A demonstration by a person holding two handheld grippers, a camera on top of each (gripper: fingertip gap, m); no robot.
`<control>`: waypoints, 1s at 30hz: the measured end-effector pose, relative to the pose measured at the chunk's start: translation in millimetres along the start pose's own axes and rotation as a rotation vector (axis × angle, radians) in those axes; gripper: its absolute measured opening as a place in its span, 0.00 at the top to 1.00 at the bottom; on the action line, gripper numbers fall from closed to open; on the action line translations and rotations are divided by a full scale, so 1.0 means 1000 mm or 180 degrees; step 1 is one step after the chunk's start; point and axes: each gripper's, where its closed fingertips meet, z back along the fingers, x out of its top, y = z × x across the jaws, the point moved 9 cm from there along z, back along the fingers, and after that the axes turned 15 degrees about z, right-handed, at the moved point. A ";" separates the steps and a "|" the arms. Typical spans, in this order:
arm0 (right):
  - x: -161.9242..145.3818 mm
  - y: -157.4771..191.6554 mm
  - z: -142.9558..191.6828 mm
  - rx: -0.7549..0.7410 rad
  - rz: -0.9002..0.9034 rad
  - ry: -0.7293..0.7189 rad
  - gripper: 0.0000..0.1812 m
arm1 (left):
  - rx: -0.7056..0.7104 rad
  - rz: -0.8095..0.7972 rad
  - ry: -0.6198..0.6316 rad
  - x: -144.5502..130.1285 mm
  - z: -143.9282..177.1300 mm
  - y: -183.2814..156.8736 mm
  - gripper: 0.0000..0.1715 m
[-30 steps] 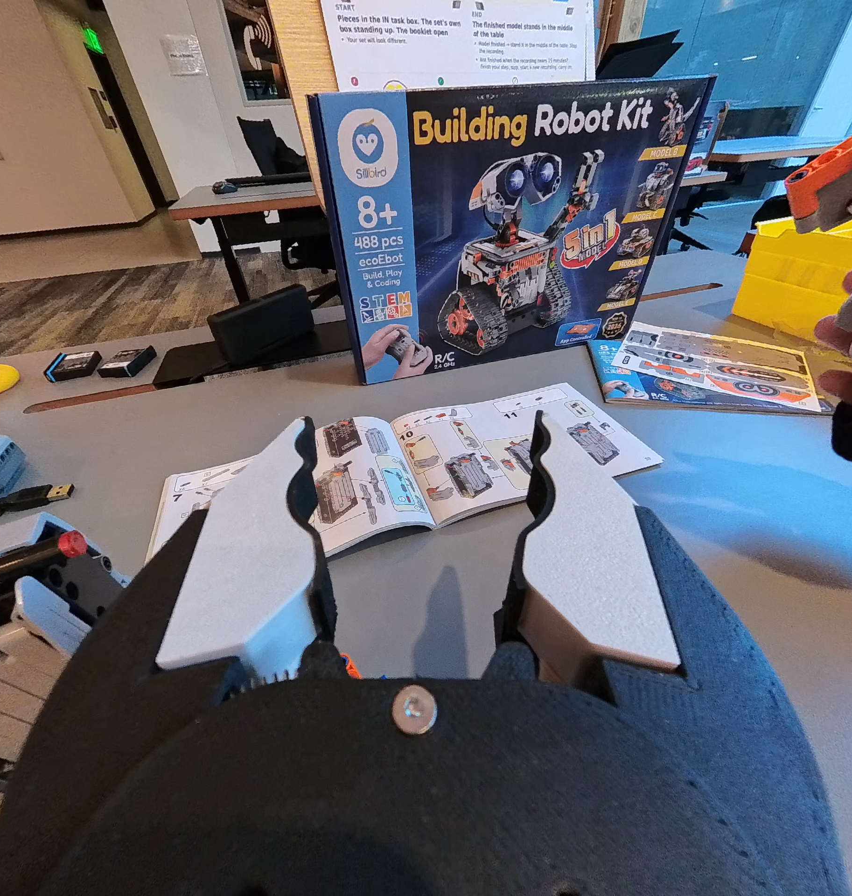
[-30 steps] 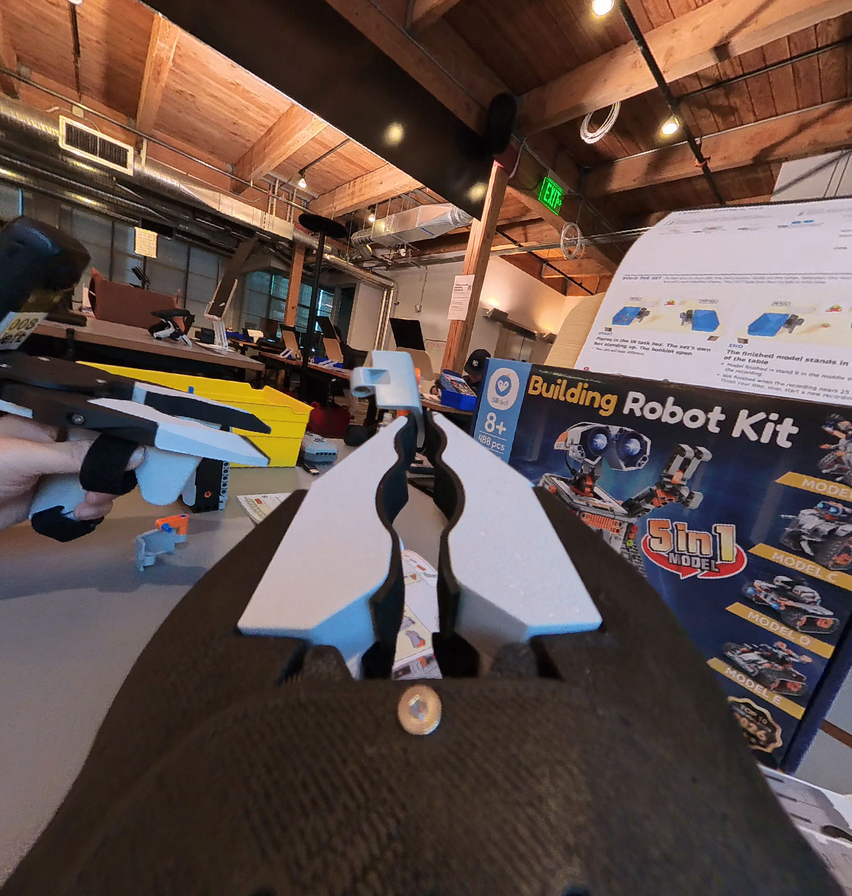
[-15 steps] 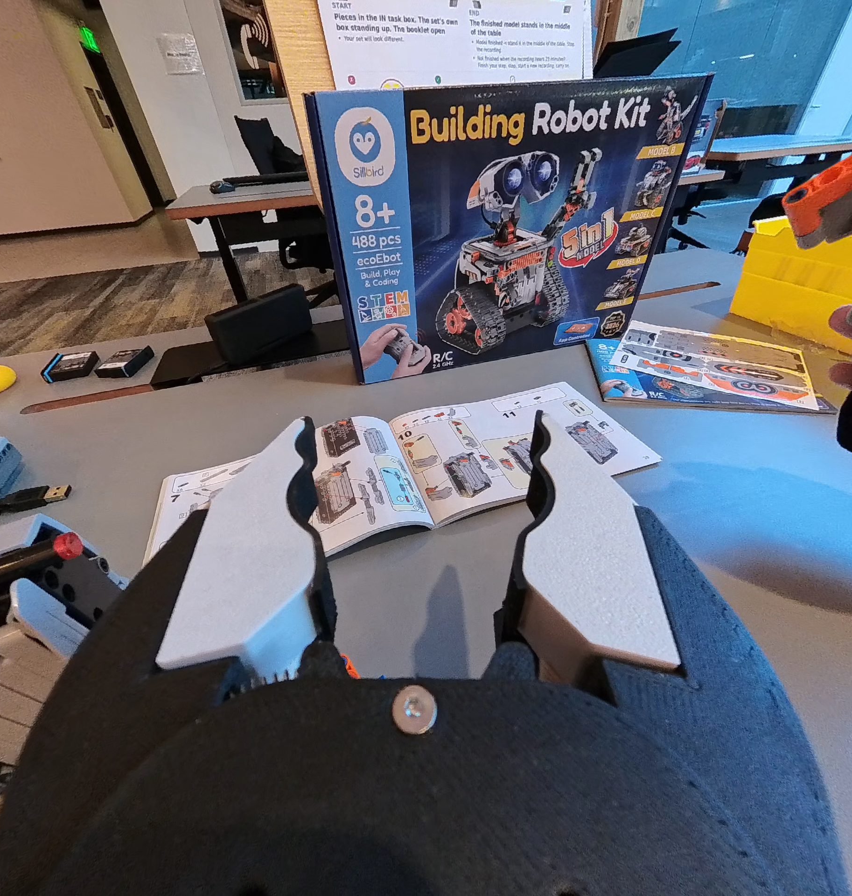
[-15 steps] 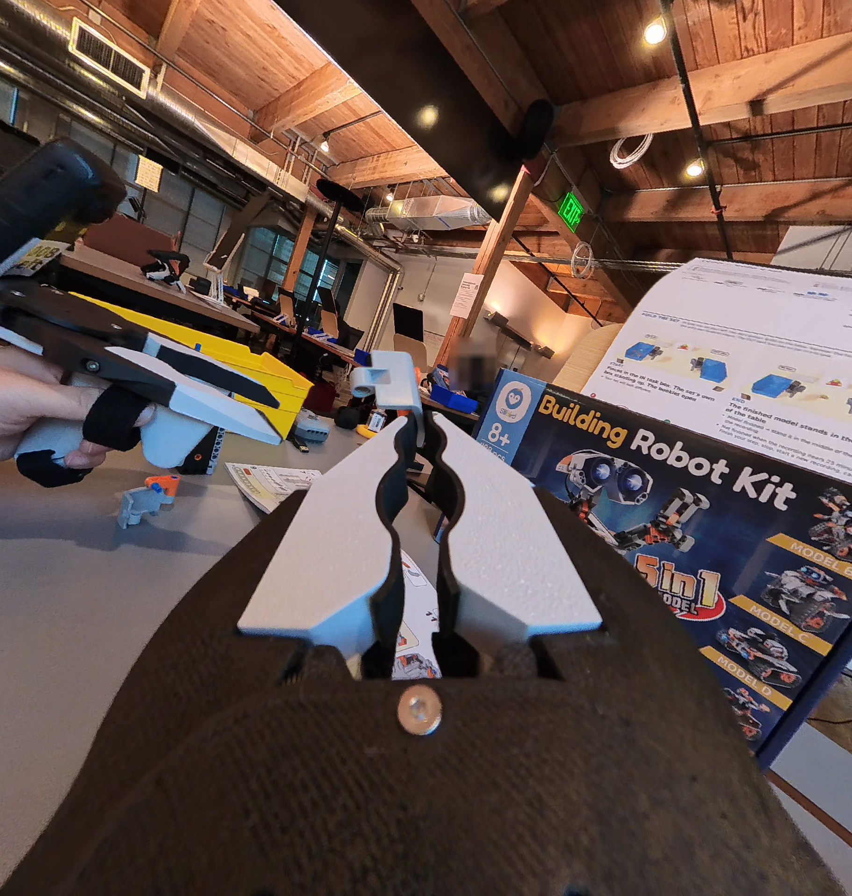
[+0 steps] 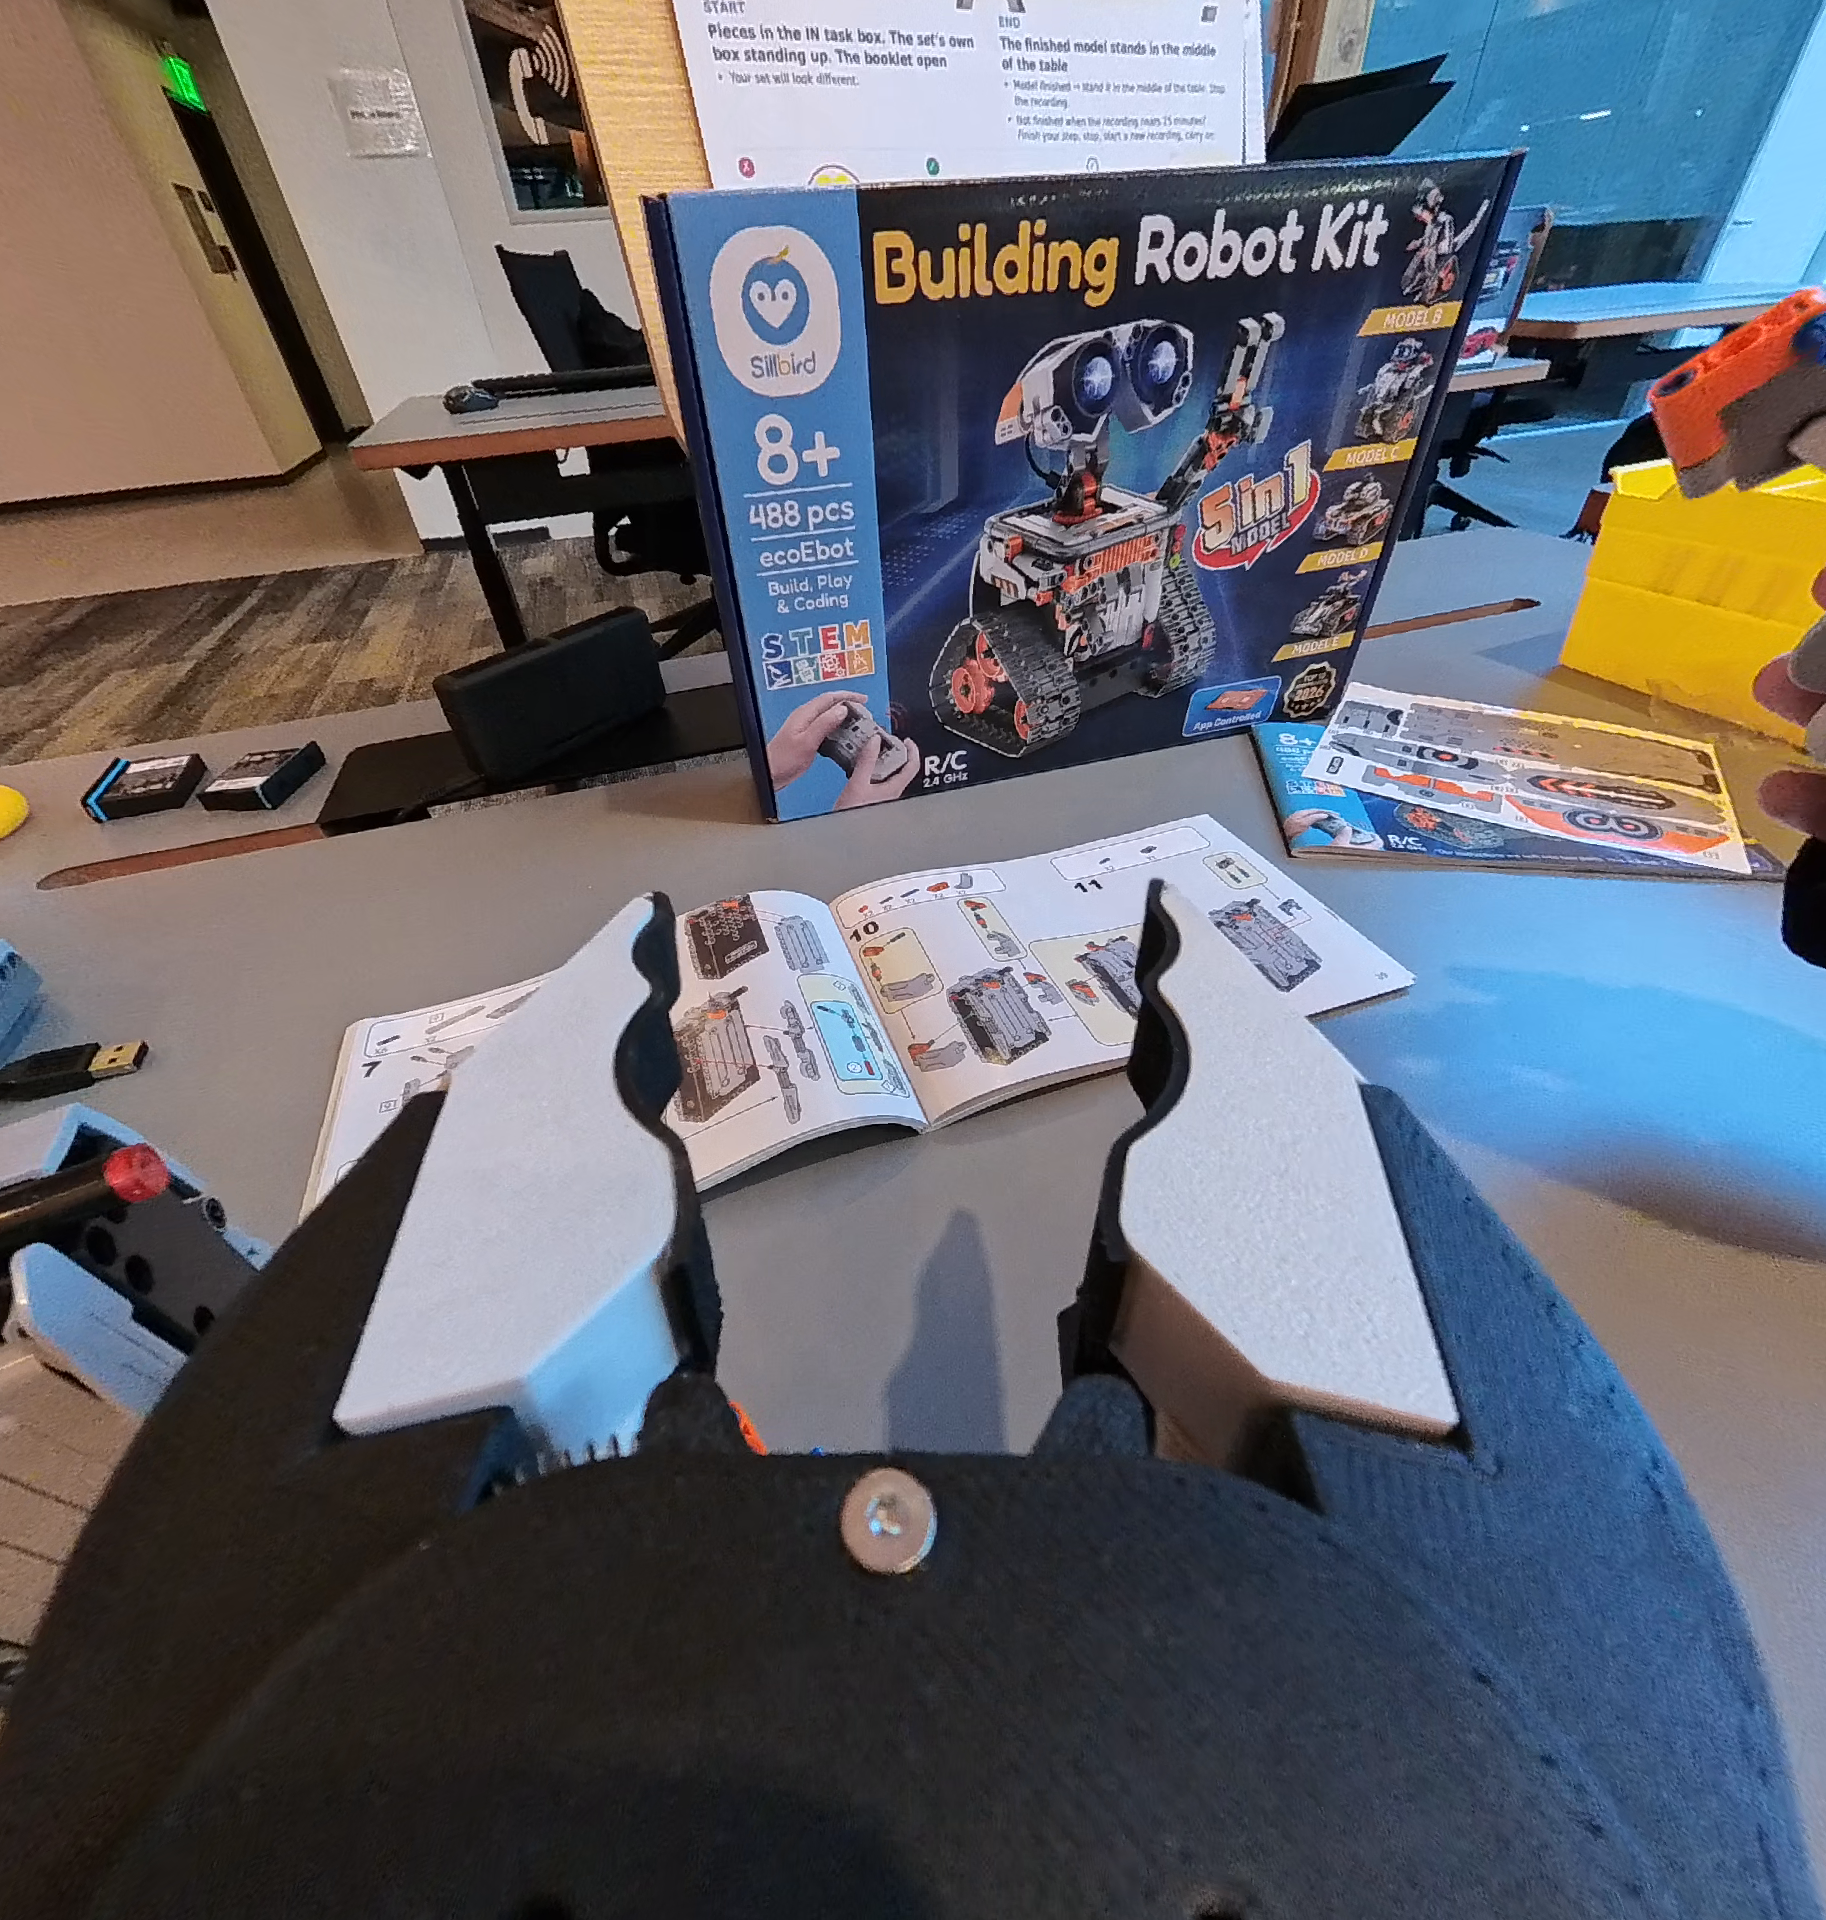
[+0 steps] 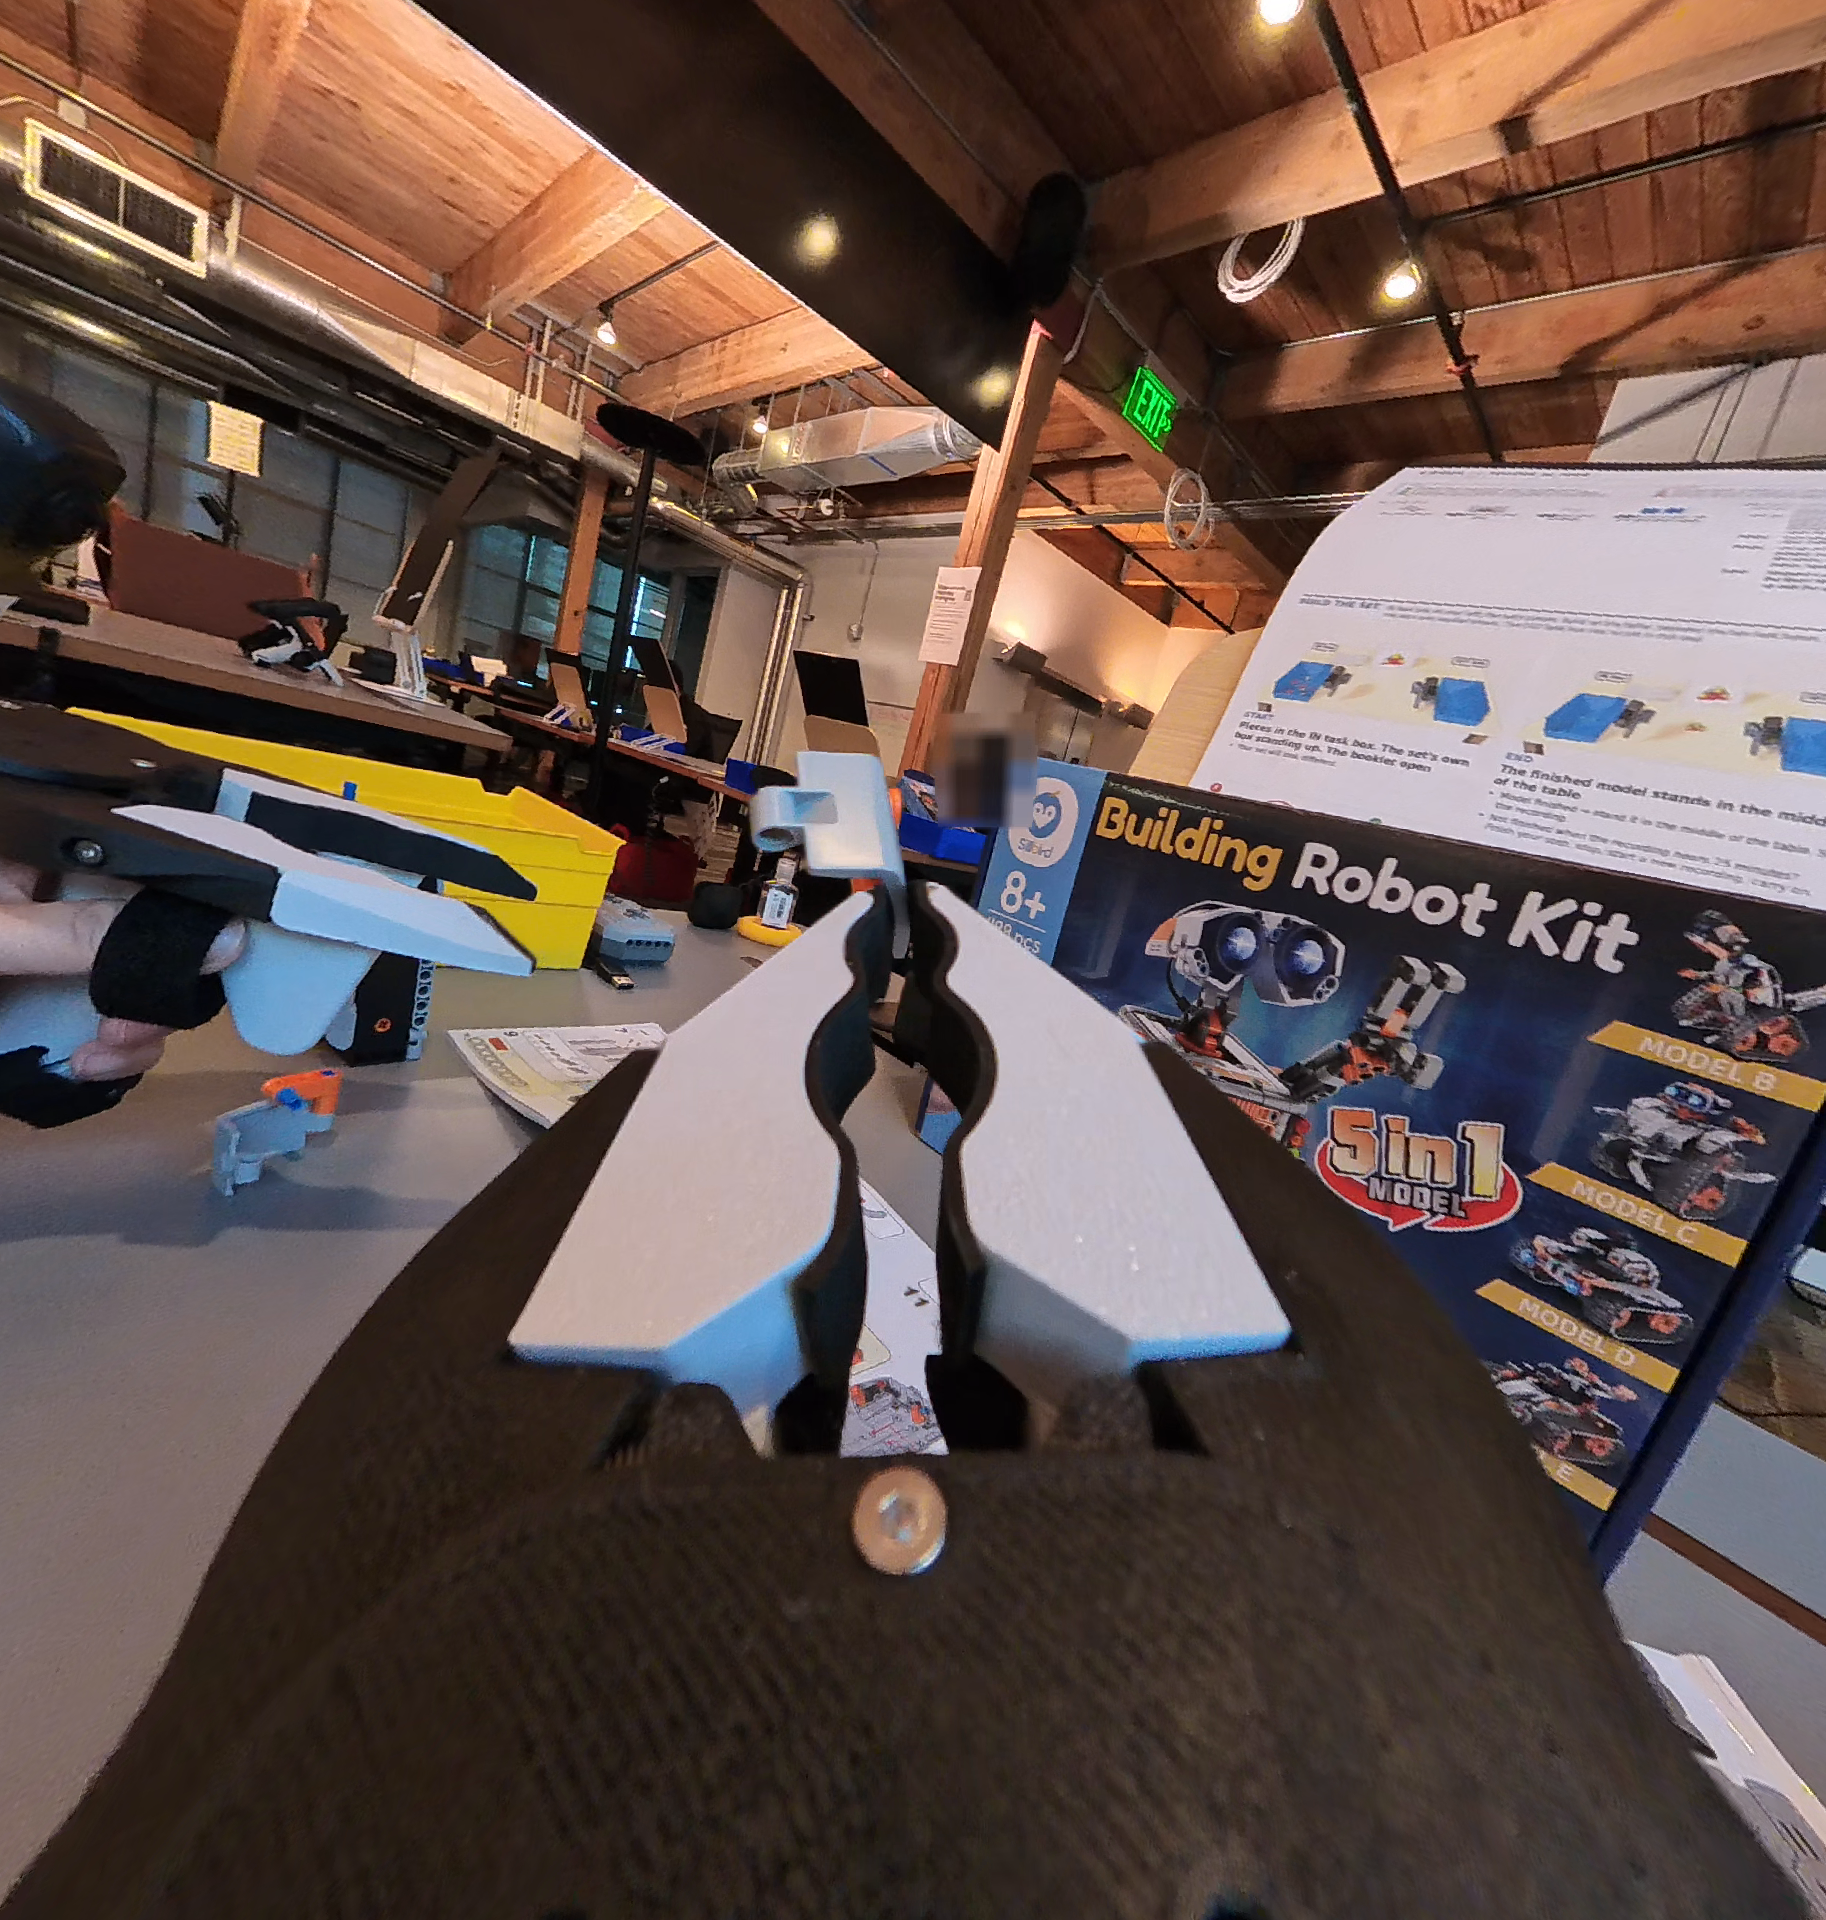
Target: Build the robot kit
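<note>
left wrist view
left gripper (image 5: 904, 914): jaws gaping wide, gripping nothing, hovering over the grey tabletop (image 5: 1511, 1174)
booklet (image 5: 888, 997): lying open flat on the tabletop, just past the gripper's fingertips
kit box (image 5: 1075, 468): standing upright behind the booklet
sticker sheet (image 5: 1511, 779): lying flat to the right of the box, on top of a second booklet
yellow bin (image 5: 1719, 592): sitting at far right, behind the sheet
grey-and-orange piece (image 5: 1756, 390): showing at upper right edge, raised above the bin
hand (image 5: 1823, 717): showing partly at right edge, below that piece
partly built model (image 5: 67, 1257): sitting at left edge, grey and black with a red-tipped axle
USB plug (image 5: 109, 1060): lying just behind the model

right wrist view
right gripper (image 6: 901, 904): jaws nearly closed, pinching the grey-and-orange piece (image 6: 836, 821) at the tips, holding it up in the air
kit box (image 6: 1408, 1039): standing to the right, close behind the gripper
left gripper (image 6: 509, 925): showing at left, held by a hand (image 6: 47, 956), above the tabletop (image 6: 161, 1351)
small grey-and-orange part (image 6: 270, 1127): lying on the tabletop beneath the left gripper
yellow bin (image 6: 535, 842): sitting behind the left gripper
</note>
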 end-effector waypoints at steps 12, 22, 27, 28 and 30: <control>0.004 0.008 -0.002 0.0078 0.0246 0.0036 0.99 | -0.0002 -0.0002 -0.0010 0.000 0.000 0.000 0.49; 0.004 0.007 -0.002 0.0064 0.0253 0.0031 0.99 | -0.0001 -0.0006 -0.0009 0.000 0.000 -0.001 0.49; 0.006 0.009 -0.002 0.0081 0.0289 0.0017 0.99 | -0.0009 -0.0007 -0.0015 0.000 0.001 -0.001 0.49; 0.006 0.009 -0.002 0.0084 0.0287 0.0008 0.99 | -0.0013 -0.0004 -0.0017 0.000 0.001 -0.001 0.49; 0.008 0.009 -0.002 0.0090 0.0281 -0.0043 0.99 | -0.0018 -0.0001 -0.0020 0.001 0.001 -0.001 0.49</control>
